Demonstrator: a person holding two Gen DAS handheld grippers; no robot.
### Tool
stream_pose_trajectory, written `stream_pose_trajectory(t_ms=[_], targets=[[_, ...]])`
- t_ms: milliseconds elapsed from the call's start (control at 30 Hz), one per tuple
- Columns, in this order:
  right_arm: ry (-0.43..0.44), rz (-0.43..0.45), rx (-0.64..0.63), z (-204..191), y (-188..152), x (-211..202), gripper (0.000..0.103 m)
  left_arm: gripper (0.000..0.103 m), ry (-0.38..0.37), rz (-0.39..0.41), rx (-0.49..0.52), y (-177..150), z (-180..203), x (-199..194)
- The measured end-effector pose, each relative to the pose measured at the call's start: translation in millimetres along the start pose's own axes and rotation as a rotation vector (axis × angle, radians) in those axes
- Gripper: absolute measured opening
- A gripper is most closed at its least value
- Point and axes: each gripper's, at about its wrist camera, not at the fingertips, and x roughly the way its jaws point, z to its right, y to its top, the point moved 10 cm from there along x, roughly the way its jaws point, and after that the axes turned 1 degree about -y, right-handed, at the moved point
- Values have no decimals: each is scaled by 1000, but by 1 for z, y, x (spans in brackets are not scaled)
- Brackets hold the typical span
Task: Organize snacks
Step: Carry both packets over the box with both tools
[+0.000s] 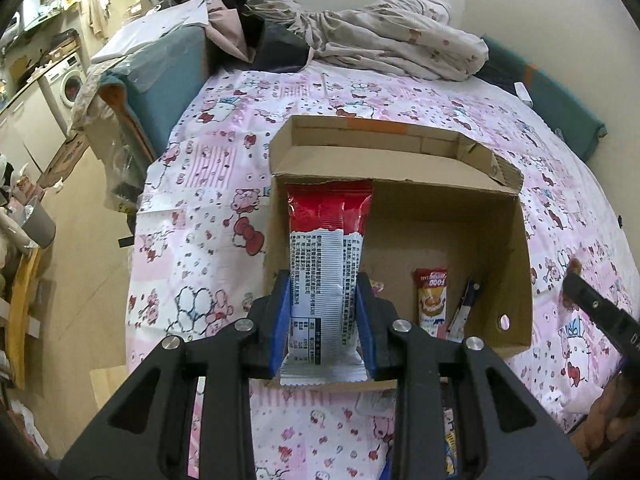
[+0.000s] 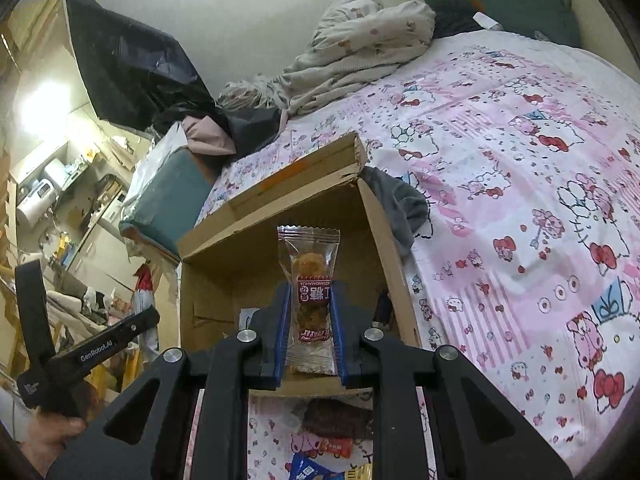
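Observation:
My left gripper [image 1: 323, 304] is shut on a long red-and-white snack packet [image 1: 326, 264], held above the left side of an open cardboard box [image 1: 516, 264] on the bed. Inside the box lie a small brown-and-red sachet [image 1: 431, 300] and a dark packet [image 1: 466, 304]. My right gripper [image 2: 310, 328] is shut on a clear-wrapped brown candy with a red label [image 2: 310, 296], just over the near edge of the same cardboard box [image 2: 208, 276]. More snacks [image 2: 332, 444] lie on the sheet below the right gripper.
The box stands on a pink cartoon-print sheet [image 1: 200, 208]. A crumpled blanket [image 1: 392, 40] lies at the bed's far end, and a teal cushion [image 1: 160, 76] at its left. The other gripper's black body [image 2: 100, 344] shows at left in the right wrist view.

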Motion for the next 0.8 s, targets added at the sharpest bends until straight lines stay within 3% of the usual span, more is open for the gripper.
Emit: stream_pose_trajectory(t_ms=[233, 533, 800], targets=[[-6, -49, -40, -3, 1, 25, 20, 26, -6, -21, 19, 3, 11, 23], [-35, -178, -64, 1, -15, 64, 20, 26, -19, -26, 33, 1, 15, 48], [-29, -238, -75, 0, -29, 76, 21, 26, -36, -43, 54, -8, 19, 67]])
